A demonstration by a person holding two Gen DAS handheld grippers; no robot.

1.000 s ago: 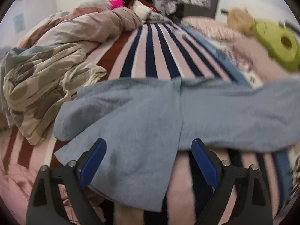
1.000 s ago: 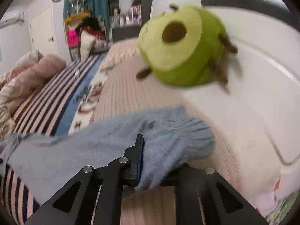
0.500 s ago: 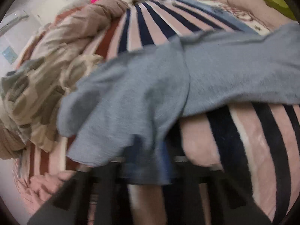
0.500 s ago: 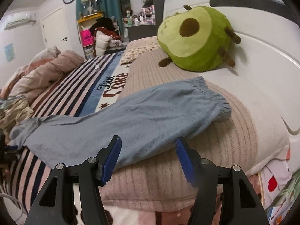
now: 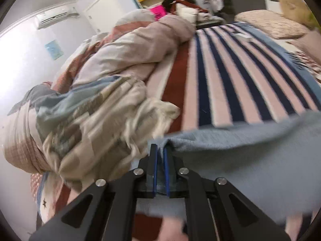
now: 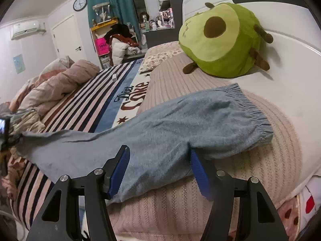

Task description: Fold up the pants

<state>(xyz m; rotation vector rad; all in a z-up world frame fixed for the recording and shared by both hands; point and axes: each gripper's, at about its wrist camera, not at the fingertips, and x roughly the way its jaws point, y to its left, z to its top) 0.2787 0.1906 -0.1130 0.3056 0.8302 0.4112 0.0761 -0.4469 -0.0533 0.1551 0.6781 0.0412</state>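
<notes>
Blue-grey fleece pants (image 6: 170,124) lie stretched across the bed, the gathered waistband (image 6: 258,120) on a pink knitted pillow at the right and the leg ends trailing off to the left. My right gripper (image 6: 158,162) stands open over the near edge of the cloth below the waist, with its blue pads (image 6: 118,170) apart and not pressing. In the left wrist view my left gripper (image 5: 159,150) is shut on the edge of the pants (image 5: 240,156), which spread away to the right of it and are lifted a little off the striped blanket.
A green avocado plush (image 6: 220,40) leans on the white headboard (image 6: 280,64). A crumpled patchwork quilt (image 5: 90,120) and a pink duvet (image 5: 150,46) are heaped on the bed's left side. The striped blanket (image 5: 230,70) covers the middle, and the knitted pillow (image 6: 200,210) fills the near right.
My left gripper went from wide open to shut on the pants' edge and swung left with it. My right gripper let go of the cloth near the waist and now stands open.
</notes>
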